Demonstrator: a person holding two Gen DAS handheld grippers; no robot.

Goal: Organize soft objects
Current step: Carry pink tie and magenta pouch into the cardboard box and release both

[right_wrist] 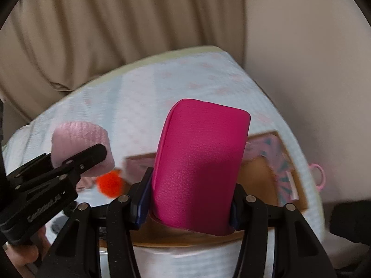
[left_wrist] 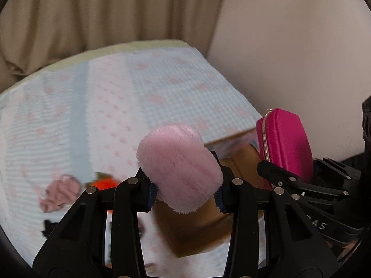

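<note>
My left gripper (left_wrist: 184,188) is shut on a fluffy light pink pad (left_wrist: 179,168) and holds it above the bed; the pad also shows in the right wrist view (right_wrist: 80,143). My right gripper (right_wrist: 189,205) is shut on a magenta zip pouch (right_wrist: 200,164) and holds it over a cardboard box (right_wrist: 259,171). In the left wrist view the pouch (left_wrist: 284,143) is to the right of the pad, with the box (left_wrist: 241,162) below both.
The bed has a pale blue and pink patterned cover (left_wrist: 111,106). A pink cloth (left_wrist: 60,191), an orange soft item (left_wrist: 105,183) and a black item (left_wrist: 49,228) lie on it at the left. A pink ring (right_wrist: 318,177) lies right of the box. Beige curtains (left_wrist: 104,11) hang behind.
</note>
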